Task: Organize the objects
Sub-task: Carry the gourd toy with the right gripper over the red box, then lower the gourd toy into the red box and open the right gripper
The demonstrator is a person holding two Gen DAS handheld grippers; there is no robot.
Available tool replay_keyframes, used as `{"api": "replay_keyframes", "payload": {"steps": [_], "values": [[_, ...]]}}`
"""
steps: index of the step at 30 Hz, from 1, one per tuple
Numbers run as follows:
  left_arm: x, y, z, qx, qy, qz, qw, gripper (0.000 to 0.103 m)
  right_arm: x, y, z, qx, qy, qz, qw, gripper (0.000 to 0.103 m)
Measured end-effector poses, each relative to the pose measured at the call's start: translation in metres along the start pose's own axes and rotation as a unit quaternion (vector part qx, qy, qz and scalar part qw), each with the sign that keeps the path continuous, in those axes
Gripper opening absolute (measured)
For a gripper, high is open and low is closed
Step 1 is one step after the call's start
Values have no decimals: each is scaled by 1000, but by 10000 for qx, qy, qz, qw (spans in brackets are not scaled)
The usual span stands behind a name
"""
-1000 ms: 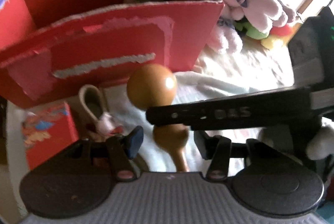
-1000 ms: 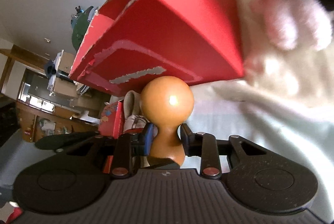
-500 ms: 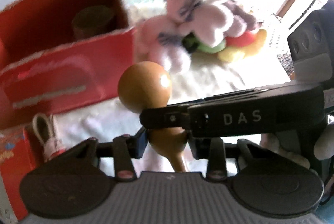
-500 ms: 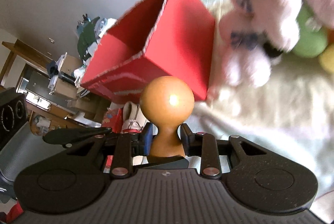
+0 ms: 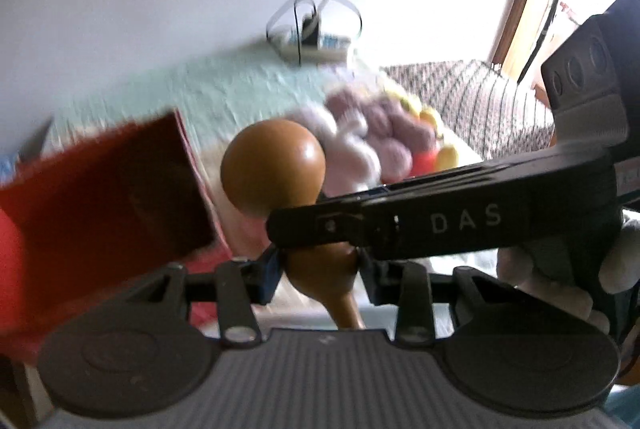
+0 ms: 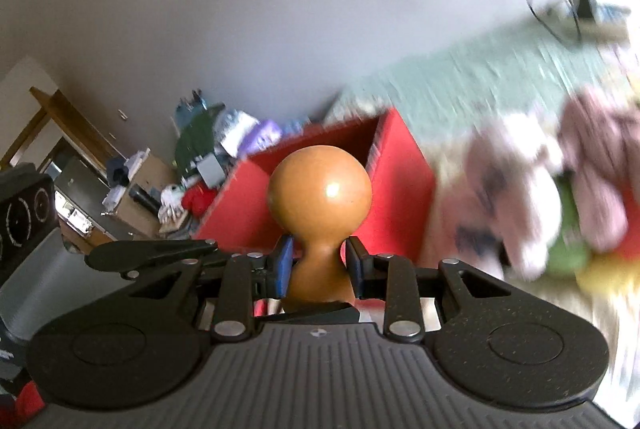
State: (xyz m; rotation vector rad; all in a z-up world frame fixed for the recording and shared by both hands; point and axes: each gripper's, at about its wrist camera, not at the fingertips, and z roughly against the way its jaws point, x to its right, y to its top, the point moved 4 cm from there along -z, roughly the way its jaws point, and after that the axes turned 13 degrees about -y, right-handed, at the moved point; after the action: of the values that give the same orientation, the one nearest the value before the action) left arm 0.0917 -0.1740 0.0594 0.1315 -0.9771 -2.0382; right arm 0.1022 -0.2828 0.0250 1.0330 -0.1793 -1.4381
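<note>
Fingers (image 5: 440, 225) marked "DAS" around gourd (image 5: 276, 169)

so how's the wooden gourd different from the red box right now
The wooden gourd is glossy, rounded and orange-brown; the red cardboard box is matte, flat-sided and open-topped. The gourd is held aloft, both the right gripper and left gripper closed on it; the box sits ungripped on the pale cloth.
</note>
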Motion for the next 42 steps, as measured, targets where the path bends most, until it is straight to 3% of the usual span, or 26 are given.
{"api": "replay_keyframes", "payload": {"steps": [8, 20, 23, 28, 37, 42], "values": [[-67, 34, 41, 265, 81, -135, 9995, 37, -49, 40, -60, -124, 50, 72, 9999, 31], [-179, 24, 1, -514, 1, 328, 9981, 37, -59, 37, -166, -1106, -608, 80, 9920, 31], [-194, 16, -13, -748, -31, 364, 9965, 38, -54, 31, -184, -1354, -804, 46, 9875, 31], [-216, 3, -39, -1132, -138, 478, 9923, 52, -51, 18, -200, -1694, -1166, 97, 9786, 31], [-228, -10, -57, -1508, -209, 504, 9871, 59, -54, 5, -219, -1974, -1487, 290, 9685, 31], [-231, -13, -59, -1689, -250, 560, 9837, 56, -51, 4, -221, -2007, -1578, 280, 9665, 31]]}}
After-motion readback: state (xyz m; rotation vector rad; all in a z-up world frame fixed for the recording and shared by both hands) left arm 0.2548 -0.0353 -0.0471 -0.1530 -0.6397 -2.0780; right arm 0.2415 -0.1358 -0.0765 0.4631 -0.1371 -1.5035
